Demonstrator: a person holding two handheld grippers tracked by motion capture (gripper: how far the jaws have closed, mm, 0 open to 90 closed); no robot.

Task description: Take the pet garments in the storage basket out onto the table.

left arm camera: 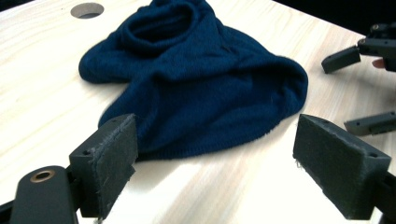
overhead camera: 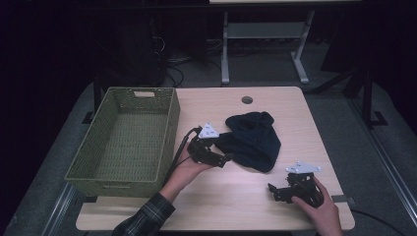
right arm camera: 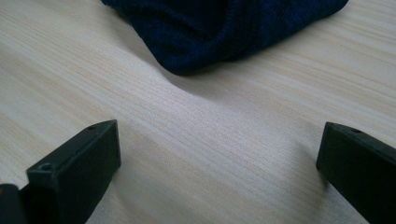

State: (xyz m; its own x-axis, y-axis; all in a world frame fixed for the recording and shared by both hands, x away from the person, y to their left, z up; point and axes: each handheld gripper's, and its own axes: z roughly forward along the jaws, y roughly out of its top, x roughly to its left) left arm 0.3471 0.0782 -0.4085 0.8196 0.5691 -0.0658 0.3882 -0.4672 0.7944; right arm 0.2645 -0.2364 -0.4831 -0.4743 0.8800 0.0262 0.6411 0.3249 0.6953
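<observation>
**Grippers close in on the dark blue knit hat; nothing lifted yet**

While the dark blue knit hat [overhead camera: 252,140] lies crumpled on the middle of the wooden table [overhead camera: 231,206], both tools are set low beside it and neither has a hold. From where I stand, the left gripper [overhead camera: 222,160] sits at the hat's near-left edge, its jaws spread wide with the ribbed hem lying just ahead of them; in the left gripper view the hat [left arm camera: 196,84] spreads across the wood beyond the 2 pads, touching neither as far as I can tell. The right gripper [overhead camera: 274,191] is nearer the front edge and to the right, a little apart from the hat, jaws also wide apart and holding nothing. In the right gripper view the hat's rounded end [right arm camera: 224,32] lies beyond the open jaws, with bare wood between.

To the left, the green woven basket [overhead camera: 169,130] rests beside the table's left side, and I can see nothing lying inside it. A round cable hole [overhead camera: 247,100] shows at the far edge of the tabletop.

My reading is that the work is at its very start. The approach is nearly made on the left side, but the grasp itself is not done, the hat is not raised, and whatever follows, most likely a fold or a move toward the basket, is all left to do. The right tool seems to have the farther way to go before it can help.
</observation>
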